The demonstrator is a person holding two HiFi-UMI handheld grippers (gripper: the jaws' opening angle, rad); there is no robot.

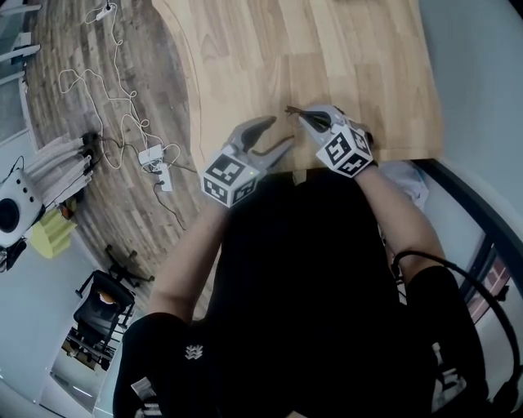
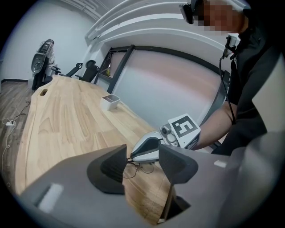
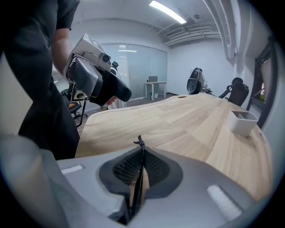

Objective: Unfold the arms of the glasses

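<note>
A pale wooden table (image 1: 343, 49) stands on a dark plank floor (image 1: 73, 49) strewn with white cables (image 1: 122, 98). A black chair (image 1: 102, 306) sits nearby. Glass partitions (image 3: 133, 55) line the room under a strip light (image 3: 168, 12).

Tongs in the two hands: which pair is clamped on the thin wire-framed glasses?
The right tongs: they are shut on the thin wire-framed glasses, gripping the frame edge-on. The left tongs gape open, holding nothing.

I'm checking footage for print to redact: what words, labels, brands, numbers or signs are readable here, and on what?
No words or numbers can be read anywhere.
Black-and-white marker cube: square patterns only, no letters.
Small white emblem on the person's black shirt: too small to read.
</note>
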